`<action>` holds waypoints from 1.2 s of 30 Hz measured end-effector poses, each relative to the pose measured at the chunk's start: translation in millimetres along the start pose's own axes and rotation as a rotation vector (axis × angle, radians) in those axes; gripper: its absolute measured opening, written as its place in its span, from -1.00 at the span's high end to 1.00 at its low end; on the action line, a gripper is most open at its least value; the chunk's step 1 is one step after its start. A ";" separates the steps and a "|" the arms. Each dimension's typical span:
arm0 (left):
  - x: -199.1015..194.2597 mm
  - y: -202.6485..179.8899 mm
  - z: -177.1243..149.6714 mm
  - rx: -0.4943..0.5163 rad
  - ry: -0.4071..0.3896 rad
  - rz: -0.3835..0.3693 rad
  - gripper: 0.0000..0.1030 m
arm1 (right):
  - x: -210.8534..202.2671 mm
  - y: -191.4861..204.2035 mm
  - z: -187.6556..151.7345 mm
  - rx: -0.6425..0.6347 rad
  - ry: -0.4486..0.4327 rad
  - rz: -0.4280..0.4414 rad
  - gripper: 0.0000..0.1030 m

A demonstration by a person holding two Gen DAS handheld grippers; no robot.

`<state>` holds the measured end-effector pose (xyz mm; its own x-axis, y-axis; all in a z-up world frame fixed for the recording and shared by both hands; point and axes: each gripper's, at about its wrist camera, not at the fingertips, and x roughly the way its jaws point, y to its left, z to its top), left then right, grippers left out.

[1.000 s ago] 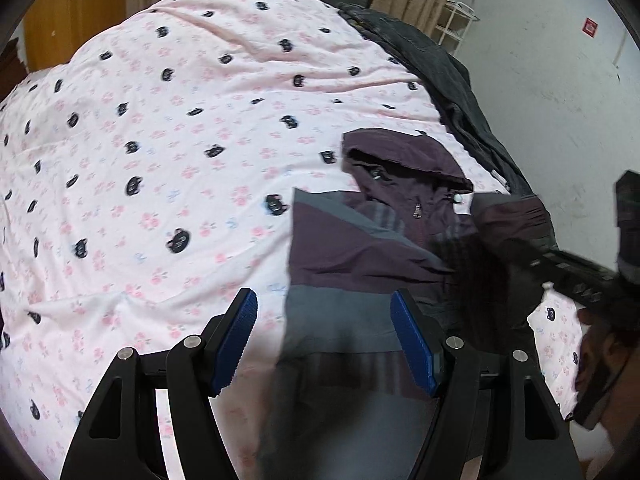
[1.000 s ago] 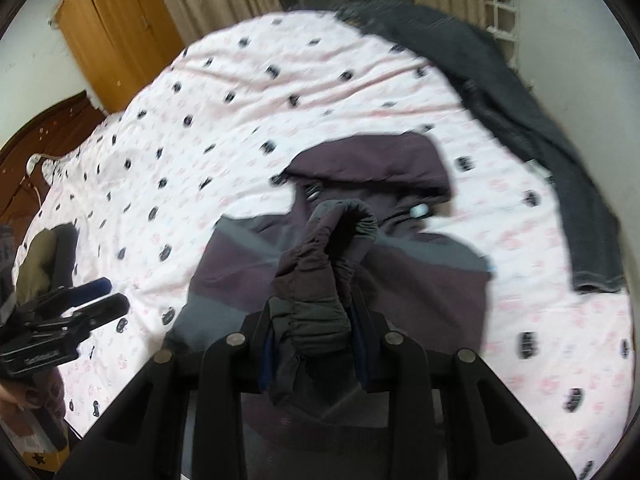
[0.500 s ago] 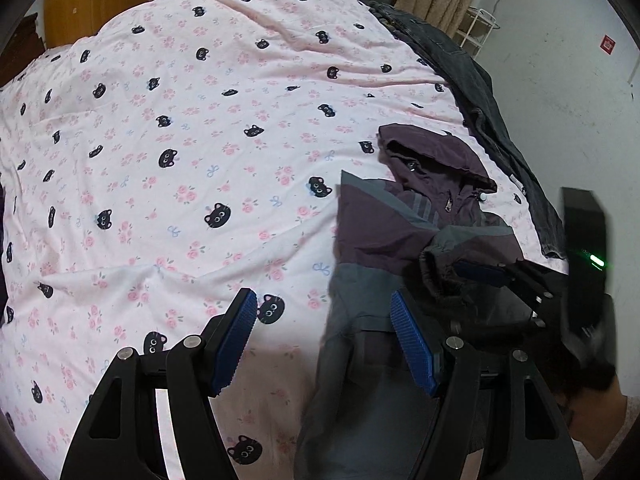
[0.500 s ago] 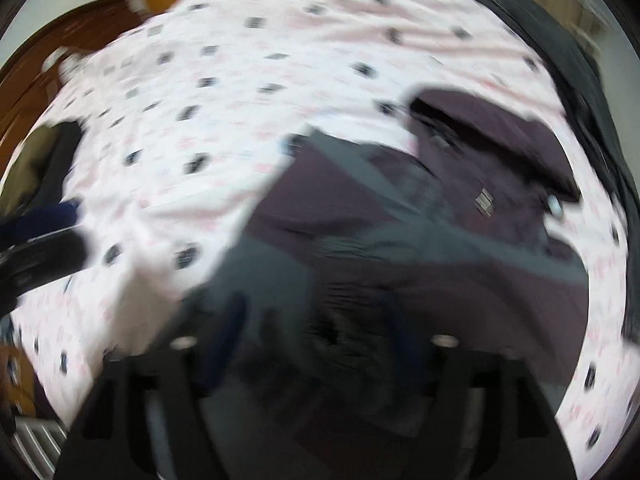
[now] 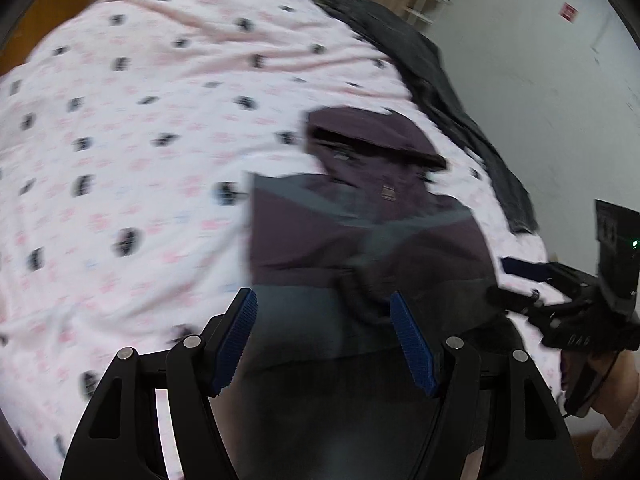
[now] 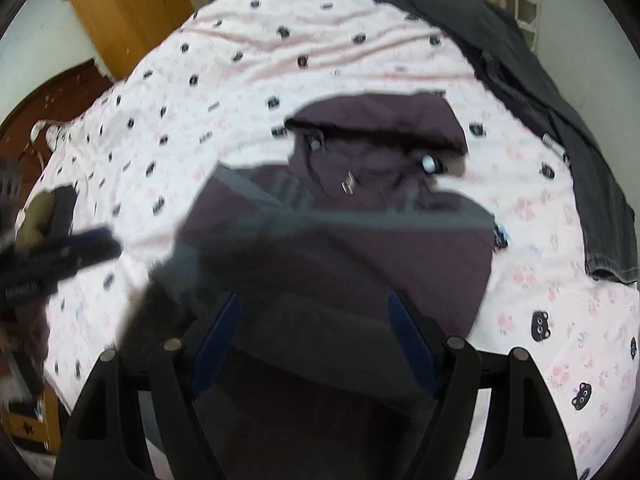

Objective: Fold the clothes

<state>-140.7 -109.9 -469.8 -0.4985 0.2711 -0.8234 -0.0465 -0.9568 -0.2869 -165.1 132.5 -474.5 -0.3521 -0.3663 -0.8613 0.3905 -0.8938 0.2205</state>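
A purple and grey hooded jacket [image 5: 320, 224] lies flat on the pink bedspread [image 5: 120, 160], hood away from me. One sleeve lies folded across its front, with the cuff [image 5: 360, 296] near the middle. My left gripper [image 5: 324, 336] hangs open above the jacket's lower part, nothing between its blue pads. In the right wrist view the jacket [image 6: 400, 248] fills the middle, and my right gripper [image 6: 314, 340] stands open over its lower front, holding nothing. Each gripper shows in the other's view: the right gripper [image 5: 532, 280] beside the jacket's right edge, the left gripper [image 6: 68, 252] off its left edge. Both views are blurred.
A dark grey garment [image 6: 560, 120] lies along the bed's far right edge. A wooden wardrobe [image 6: 120, 12] and curtains stand behind the bed, a brown headboard [image 6: 40, 112] at the left. A white wall [image 5: 540, 80] and a wire rack [image 5: 430, 0] are at the right.
A second ago my right gripper was shut on the sleeve cuff; it has let go, and the sleeve now lies across the jacket's front. Both grippers have shifted and dropped a little.
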 end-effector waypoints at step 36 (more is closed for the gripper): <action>80.0 1.7 25.0 0.068 0.017 0.211 -0.31 | 80.1 -81.9 48.4 -0.088 0.146 0.103 -0.51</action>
<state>-202.3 -92.4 -523.9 -0.4884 0.0658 -0.8702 -0.0019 -0.9972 -0.0743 -266.5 163.8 -539.4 -0.1823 -0.4072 -0.8950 0.4935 -0.8252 0.2749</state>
